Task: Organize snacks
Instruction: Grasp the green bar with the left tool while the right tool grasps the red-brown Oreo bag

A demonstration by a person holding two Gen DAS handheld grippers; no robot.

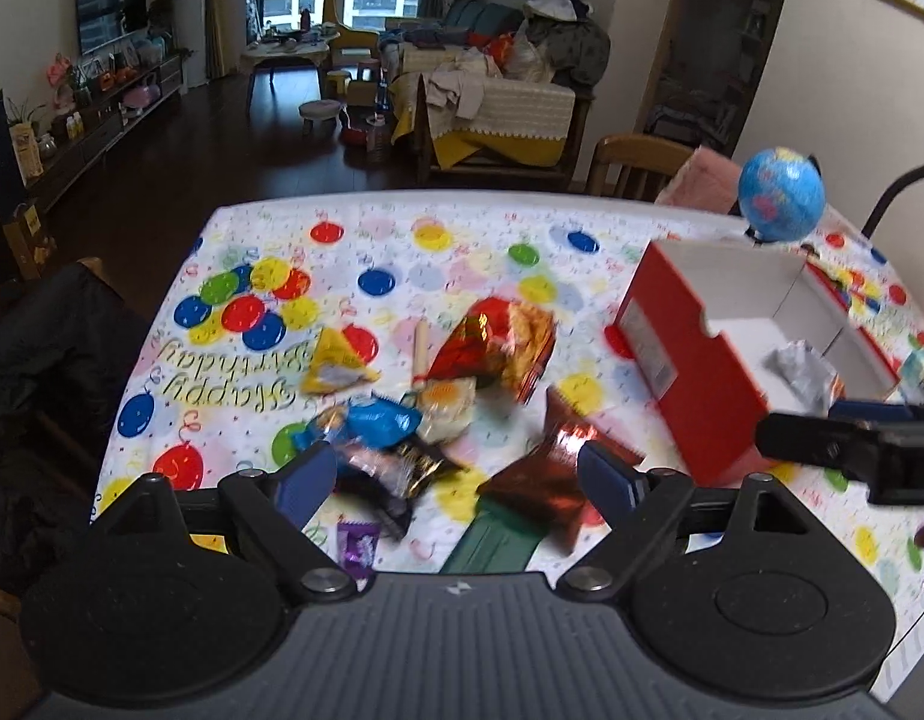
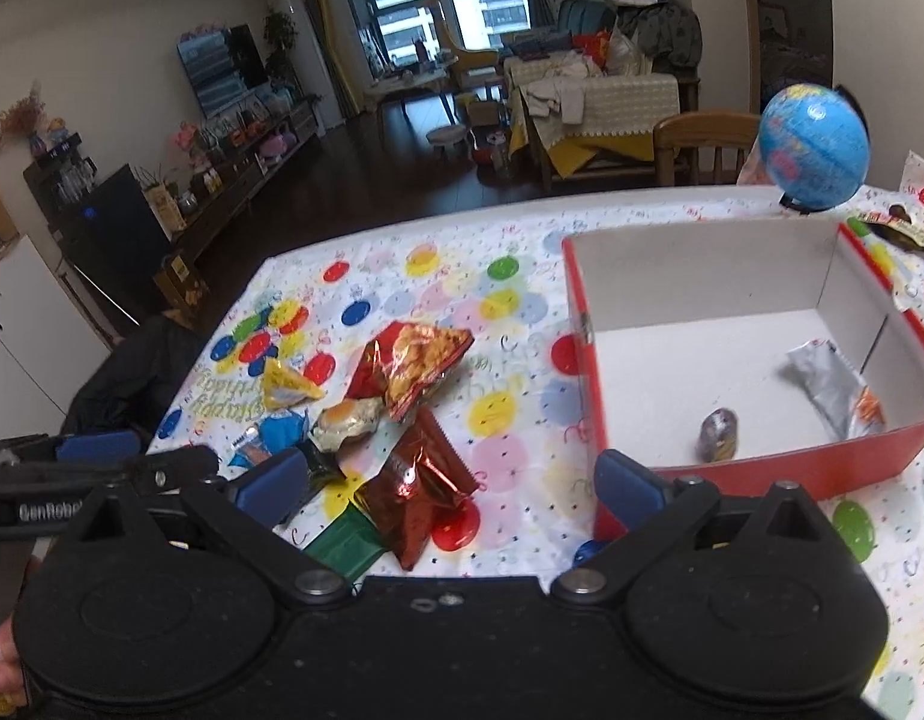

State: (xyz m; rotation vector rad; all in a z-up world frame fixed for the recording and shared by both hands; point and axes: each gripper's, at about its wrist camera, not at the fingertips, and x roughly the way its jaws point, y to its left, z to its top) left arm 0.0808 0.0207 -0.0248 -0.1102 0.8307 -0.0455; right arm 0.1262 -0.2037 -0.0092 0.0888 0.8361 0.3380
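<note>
Right wrist view: right gripper (image 2: 450, 489) open, empty, above table edge; red box (image 2: 762, 468) holds two wrapped snacks. Left gripper (image 1: 456, 480) open over snack pile (image 1: 438, 396).

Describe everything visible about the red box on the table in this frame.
The red box is a shallow, open-topped rectangular carton, apparently cardboard, red outside and white inside. It sits flat on the balloon-print tablecloth, right of the loose snack pile and in front of the small globe. One end wall has a notched cut-out and a pale label. Inside lie a silver wrapper and a small dark wrapped sweet. Neither gripper appears to touch it.
</note>
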